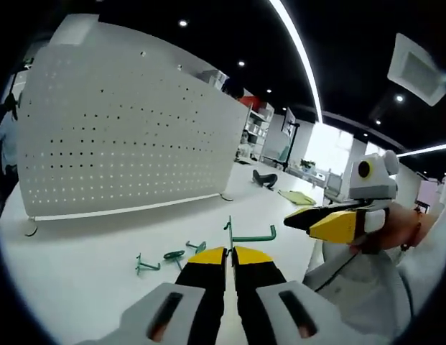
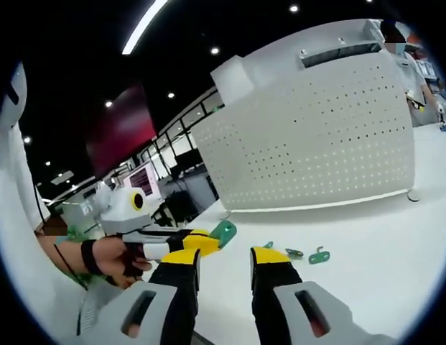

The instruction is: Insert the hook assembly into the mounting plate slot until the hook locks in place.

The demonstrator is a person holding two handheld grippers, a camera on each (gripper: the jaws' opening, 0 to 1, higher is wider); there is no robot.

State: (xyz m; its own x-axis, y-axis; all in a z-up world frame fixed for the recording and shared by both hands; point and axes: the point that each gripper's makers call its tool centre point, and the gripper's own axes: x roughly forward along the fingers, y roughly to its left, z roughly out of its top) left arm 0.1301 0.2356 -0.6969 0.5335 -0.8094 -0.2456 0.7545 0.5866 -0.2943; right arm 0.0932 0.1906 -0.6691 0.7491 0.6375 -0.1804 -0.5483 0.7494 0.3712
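The left tongs (image 1: 230,254) pinch a green wire hook (image 1: 253,236) above the white table (image 1: 79,273); the right tongs (image 2: 226,256) stand spread, empty. Best approach: square the hook to the white perforated metal panel (image 1: 129,136) and push straight into a slot.

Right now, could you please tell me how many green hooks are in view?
4. The held hook is clamped in the left gripper; three loose hooks lie in a row on the white table before the pegboard. Others may be hidden behind the grippers.
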